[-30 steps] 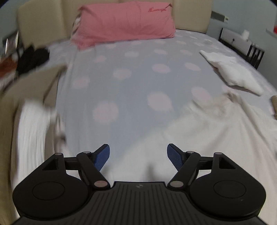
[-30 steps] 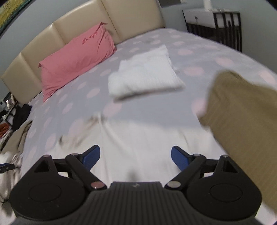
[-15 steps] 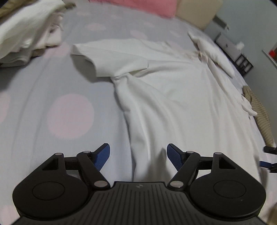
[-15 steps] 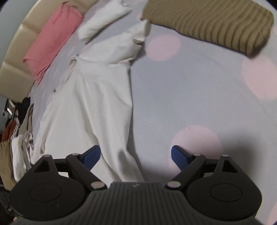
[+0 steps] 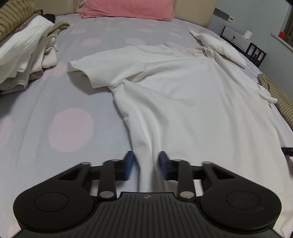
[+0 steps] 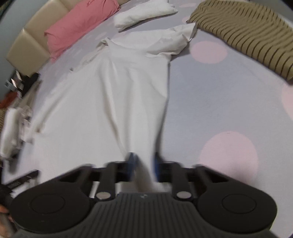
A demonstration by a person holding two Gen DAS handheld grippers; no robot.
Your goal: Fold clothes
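Both grippers have just been closing, and now each one pinches the hem of the white T-shirt (image 5: 183,95); half a second ago the jaws stood wide over the same cloth. Since then the left gripper (image 5: 146,163) is clamped on a gathered ridge of fabric at the shirt's lower left corner, and the right gripper (image 6: 143,164) is clenched on the lower right corner, with cloth bunched between its blue pads.

This shirt is soft, thin cotton, smooth in the body with long creases running from the pinched corners. It lies flat on the bed sheet (image 5: 55,102), grey with pale pink round dots. Its long axis runs from the grippers toward the pink pillow (image 5: 128,8), collar far, hem near, short sleeves spread to both sides. Beside it lie a folded white cloth (image 5: 219,45), a brown striped garment (image 6: 247,33) and a loose pile of clothes (image 5: 23,55).
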